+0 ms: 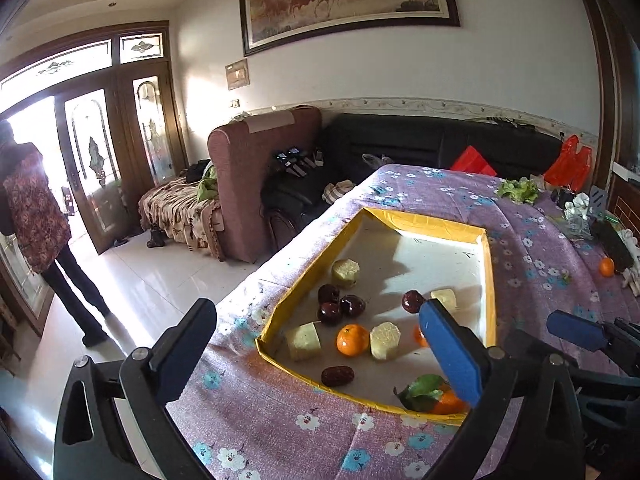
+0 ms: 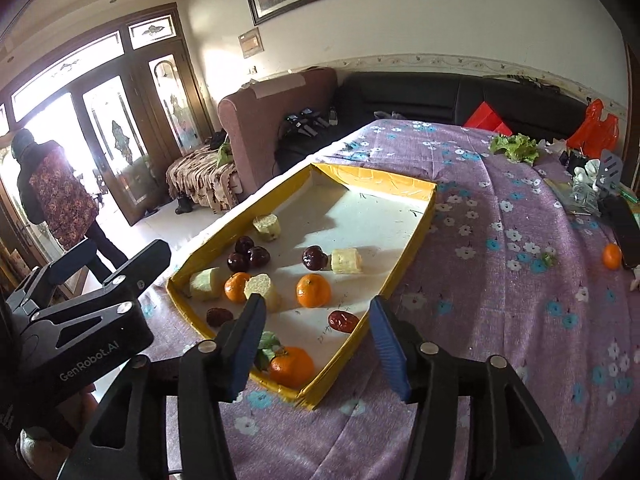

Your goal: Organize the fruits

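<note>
Both grippers hover over the near end of a yellow-rimmed tray (image 2: 416,216) on a purple floral tablecloth (image 2: 500,320). Left gripper (image 1: 316,344): jaws spread wide, holding nothing; its blue pad (image 1: 450,356) overlaps the tray's near right part in view. Right gripper (image 2: 318,348): jaws also well apart, empty, fingers straddling the tray's near corner. The left gripper's body shows at 9 o'clock in the right wrist view.

Tray contents, right wrist view:
- leafy mandarin (image 2: 291,366) in the near corner, 6 o'clock, partly behind the left finger
- red date (image 2: 343,321) just beyond it, near the right wall
- second date (image 2: 219,316) near the left wall
- mandarin (image 2: 313,290) mid-tray
- another mandarin (image 2: 237,287) touching a pale corn-like chunk (image 2: 262,288)
- another pale chunk (image 2: 206,283) at the near left wall
- cluster of three dark red round fruits (image 2: 246,255), touching
- single dark red fruit (image 2: 315,258) just beside a pale chunk (image 2: 346,261)
- fourth pale chunk (image 2: 267,227) farther along the left wall
- far end of the tray bare white

Outside the tray: one mandarin (image 2: 612,256) on the cloth at 3 o'clock, well apart from the tray, beside a dark object (image 2: 628,228). Lettuce (image 2: 515,147) at 1 o'clock near the table's far edge. Black sofa (image 2: 440,100) behind the table; person (image 2: 60,196) standing at the doorway, 9 o'clock.
</note>
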### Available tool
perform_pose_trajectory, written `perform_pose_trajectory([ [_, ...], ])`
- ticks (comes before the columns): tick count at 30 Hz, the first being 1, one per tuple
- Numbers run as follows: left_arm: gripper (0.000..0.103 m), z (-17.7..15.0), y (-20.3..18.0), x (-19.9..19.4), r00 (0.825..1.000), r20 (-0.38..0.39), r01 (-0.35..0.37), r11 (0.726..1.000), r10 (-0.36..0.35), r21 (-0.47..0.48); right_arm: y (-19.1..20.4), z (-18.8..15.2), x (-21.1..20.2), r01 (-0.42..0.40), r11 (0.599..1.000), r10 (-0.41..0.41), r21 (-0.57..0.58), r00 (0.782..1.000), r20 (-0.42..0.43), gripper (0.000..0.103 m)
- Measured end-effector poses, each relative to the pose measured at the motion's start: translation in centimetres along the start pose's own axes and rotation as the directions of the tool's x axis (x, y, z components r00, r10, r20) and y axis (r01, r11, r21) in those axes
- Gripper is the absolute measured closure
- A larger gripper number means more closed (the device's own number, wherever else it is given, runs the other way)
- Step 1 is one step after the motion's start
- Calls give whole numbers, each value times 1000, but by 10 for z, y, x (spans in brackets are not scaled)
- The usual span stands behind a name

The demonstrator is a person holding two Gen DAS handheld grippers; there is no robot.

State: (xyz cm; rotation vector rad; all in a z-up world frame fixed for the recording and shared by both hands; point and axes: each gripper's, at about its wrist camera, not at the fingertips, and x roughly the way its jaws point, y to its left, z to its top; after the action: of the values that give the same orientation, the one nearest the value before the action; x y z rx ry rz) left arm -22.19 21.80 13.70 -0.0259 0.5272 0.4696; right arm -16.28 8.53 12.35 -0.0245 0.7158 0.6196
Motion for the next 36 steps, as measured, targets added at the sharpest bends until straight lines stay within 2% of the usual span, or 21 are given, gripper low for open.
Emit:
perform_pose_trajectory([
  [6,2,-2,0,-4,999,-44,11,1000,-11,-1,4,-6,-10,8,1000,-8,-8,1000,9,41],
  [18,2,-5,-10,-16,998,-53,39,999,-37,23,-4,-11,-24,21,1000,-21,15,999,24,39],
  [31,2,-8,-25,-4,992,-106,76,996,-71,43,-22,-15,-21,41,998,-42,48,999,12,35],
  [34,2,-8,-26,1,986,-125,116,992,-110,42,-27,-16,-18,46,997,-46,56,999,4,34],
  [36,2,-6,-24,3,972,-138,195,981,-191,19,-32,-16,-15,55,996,-55,63,998,-7,34],
])
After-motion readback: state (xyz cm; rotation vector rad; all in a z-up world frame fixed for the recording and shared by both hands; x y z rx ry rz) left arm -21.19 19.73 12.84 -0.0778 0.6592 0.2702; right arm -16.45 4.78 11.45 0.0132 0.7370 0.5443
